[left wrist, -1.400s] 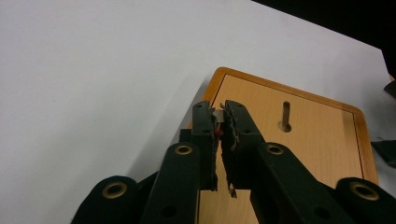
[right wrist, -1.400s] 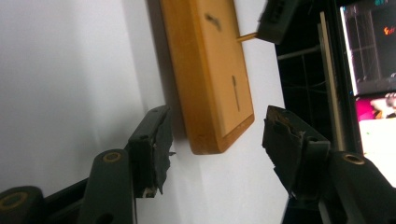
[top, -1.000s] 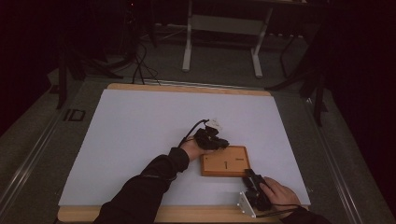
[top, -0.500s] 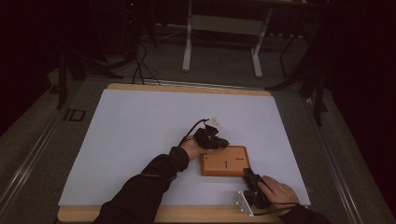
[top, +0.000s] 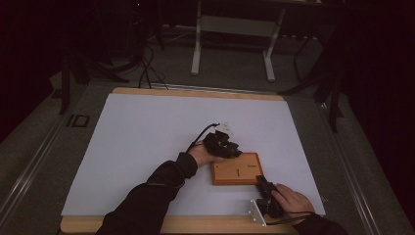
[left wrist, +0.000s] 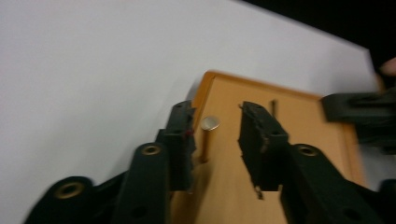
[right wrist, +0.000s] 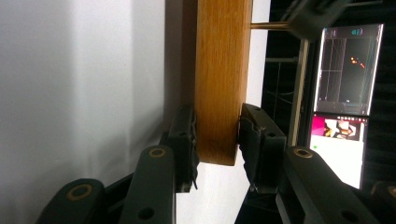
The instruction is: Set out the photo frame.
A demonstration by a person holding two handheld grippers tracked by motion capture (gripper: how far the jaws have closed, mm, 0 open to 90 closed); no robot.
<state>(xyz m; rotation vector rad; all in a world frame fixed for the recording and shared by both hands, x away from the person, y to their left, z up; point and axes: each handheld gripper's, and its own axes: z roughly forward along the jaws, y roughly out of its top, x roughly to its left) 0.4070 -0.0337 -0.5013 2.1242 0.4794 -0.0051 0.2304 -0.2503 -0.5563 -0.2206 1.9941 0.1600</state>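
- High view: dim and underexposed; the room beyond the worktop [top: 147,127] sinks into near black, and the white sheet reads dull grey-blue.
- Left gripper view: soft and grainy, the near black fingers [left wrist: 180,135] blurred; the nail [left wrist: 209,123] head catches a small glint.
- Right gripper view: the lit monitor [right wrist: 348,70] glares against darkness; the wooden block [right wrist: 222,79] shadows the sheet.

The block [left wrist: 275,140] is smooth, light wood with a faint satin sheen; its side [right wrist: 220,79] shows fine straight grain. The pin [left wrist: 208,126] standing in it looks like brass-toned metal with a shiny flat head. A matt white sheet [top: 147,142] covers the wooden table [top: 195,92]. The gripper jaws are matt black plastic with brass-coloured rivets.
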